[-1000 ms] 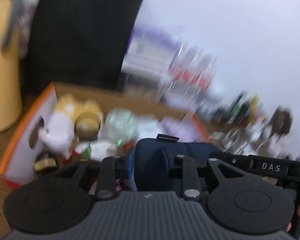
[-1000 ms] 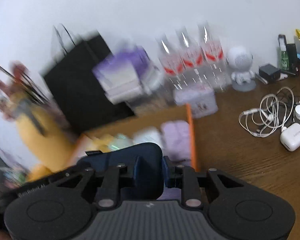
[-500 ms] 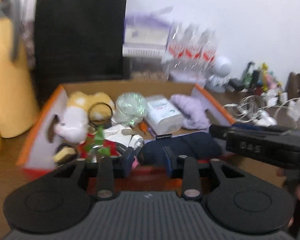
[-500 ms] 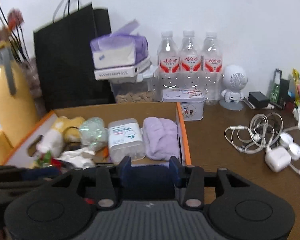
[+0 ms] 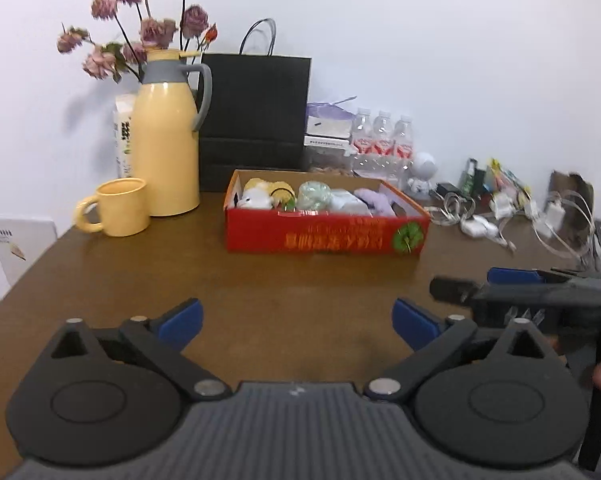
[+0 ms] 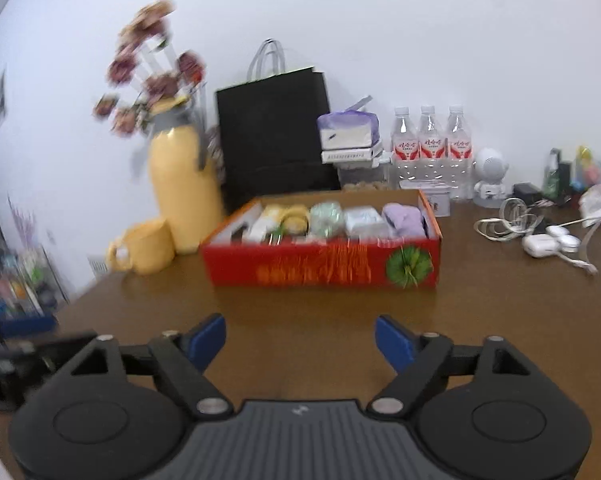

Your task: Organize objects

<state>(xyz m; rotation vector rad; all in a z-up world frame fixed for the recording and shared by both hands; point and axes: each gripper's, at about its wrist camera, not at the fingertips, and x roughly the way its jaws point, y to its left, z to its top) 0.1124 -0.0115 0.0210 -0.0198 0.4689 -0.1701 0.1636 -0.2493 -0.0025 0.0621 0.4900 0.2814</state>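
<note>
Red cardboard box [image 5: 326,236], open-topped, packed with small items; left gripper [image 5: 296,318] and right gripper [image 6: 299,339] spread wide, empty, near it.

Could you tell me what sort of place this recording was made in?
Probably a home or small office desk against a plain wall. The brown wooden table carries a yellow thermos jug with a matching mug, bottled water, and tangled chargers and earphones, beside a red box of odds and ends.
</note>
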